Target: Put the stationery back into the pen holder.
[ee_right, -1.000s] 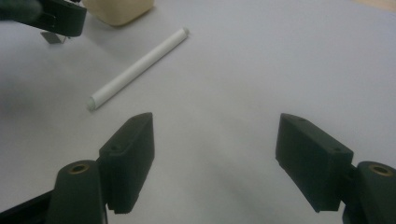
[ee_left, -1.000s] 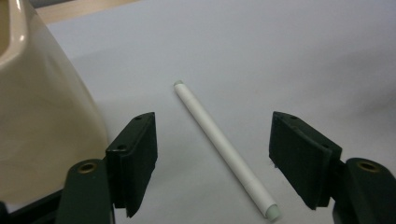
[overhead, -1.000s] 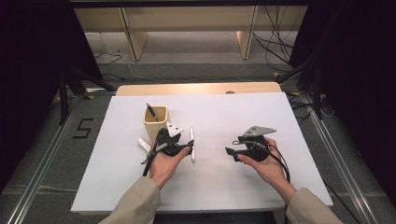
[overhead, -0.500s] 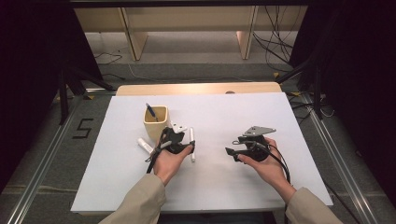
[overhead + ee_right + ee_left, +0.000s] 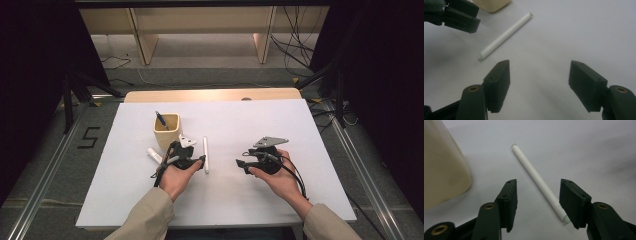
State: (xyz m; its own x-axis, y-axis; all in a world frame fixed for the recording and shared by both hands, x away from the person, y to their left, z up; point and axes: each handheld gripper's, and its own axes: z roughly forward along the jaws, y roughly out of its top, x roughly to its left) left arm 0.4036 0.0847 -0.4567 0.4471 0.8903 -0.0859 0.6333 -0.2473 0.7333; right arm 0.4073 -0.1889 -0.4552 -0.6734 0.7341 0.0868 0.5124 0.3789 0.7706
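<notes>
Left jaws closing in around a white pen on the tabletop.

High view: the left gripper (image 5: 186, 156) sits left of centre, just beside the slim white pen (image 5: 205, 154), which lies flat on the smooth white tabletop (image 5: 300, 130); a squarish cream cup (image 5: 166, 131) stands up-left, and the right gripper (image 5: 252, 163) hovers right of centre. Left gripper view: blocky matte black jaws, just closing, straddle the round pen (image 5: 539, 180) low in frame, its tip just beside the right pad, not clamped. Right gripper view: jaws apart, just narrowing, nothing between them; pen (image 5: 505, 36) upper left.
</notes>
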